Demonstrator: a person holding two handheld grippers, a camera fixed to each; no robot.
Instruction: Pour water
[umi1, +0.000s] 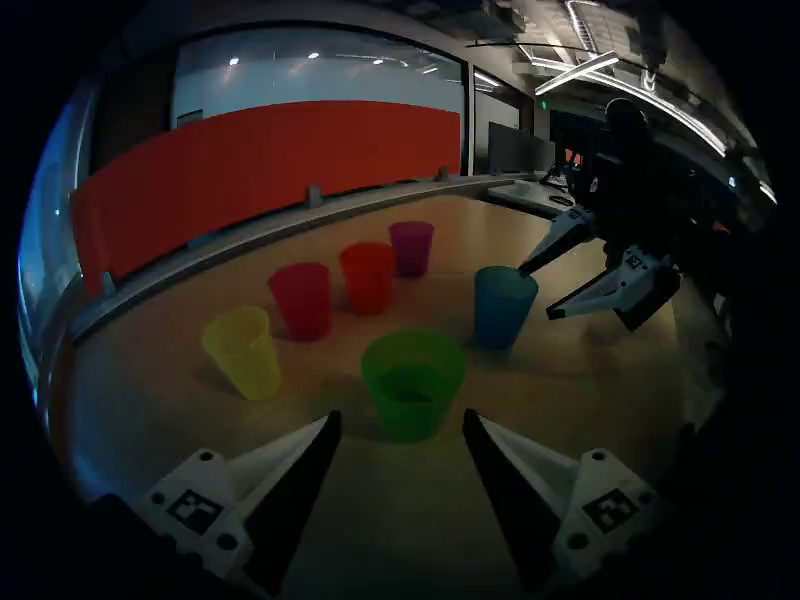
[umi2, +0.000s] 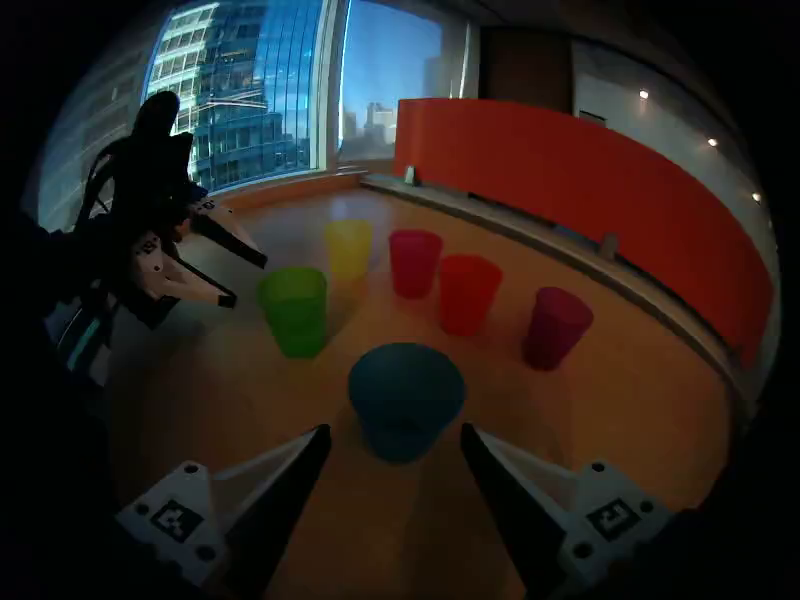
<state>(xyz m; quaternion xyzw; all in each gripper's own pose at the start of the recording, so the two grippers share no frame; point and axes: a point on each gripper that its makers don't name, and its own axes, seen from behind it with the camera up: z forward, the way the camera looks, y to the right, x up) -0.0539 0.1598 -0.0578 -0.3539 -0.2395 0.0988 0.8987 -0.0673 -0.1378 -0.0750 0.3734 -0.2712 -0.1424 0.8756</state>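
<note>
Facing green cup (umi1: 412, 372) with left gripper (umi1: 400, 418) spread wide, empty | right gripper (umi2: 394, 432) equally spread, blue cup (umi2: 405, 390) just ahead | both upright on table (umi2: 620, 420) | likely thin plastic: light, flexible, tippy | grip mid-wall, gentle squeeze, avoid rim

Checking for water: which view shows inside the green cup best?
The left gripper view: the green cup sits nearest, its inside visible from above. The right gripper view shows it farther off, mostly side-on.
</note>
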